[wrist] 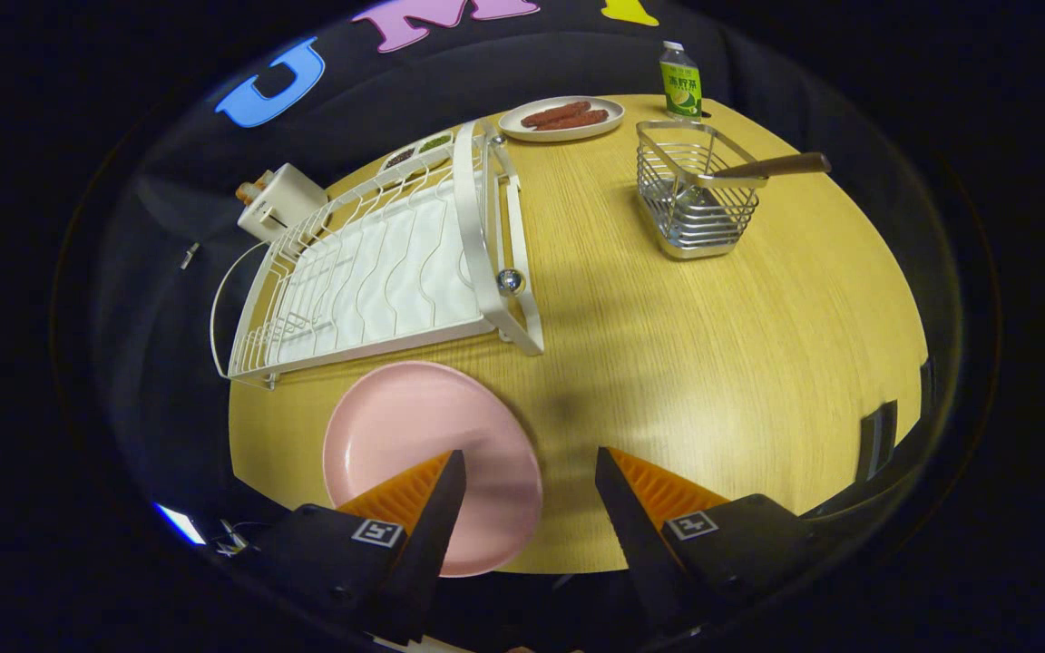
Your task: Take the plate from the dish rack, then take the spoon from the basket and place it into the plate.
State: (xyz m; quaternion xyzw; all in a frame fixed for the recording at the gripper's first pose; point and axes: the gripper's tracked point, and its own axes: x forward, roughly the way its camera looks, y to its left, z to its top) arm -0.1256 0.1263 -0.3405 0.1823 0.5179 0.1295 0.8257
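Note:
A pink plate (414,435) lies flat on the wooden table (713,363), just in front of the white dish rack (377,263). My gripper (530,462) hangs above the table with its fingers spread open and nothing between them. The left finger overlaps the plate's near right rim; the right finger is over bare wood. Far beyond the fingers stands a wire basket (695,195). A spoon (772,167) with a brown wooden handle leans out of it to the right.
Behind the rack and basket a white plate with sausages (561,118) and a green bottle (680,83) sit at the table's far edge. A white toaster-like box (279,201) stands beyond the rack's far left end. Small dishes (418,150) sit behind the rack.

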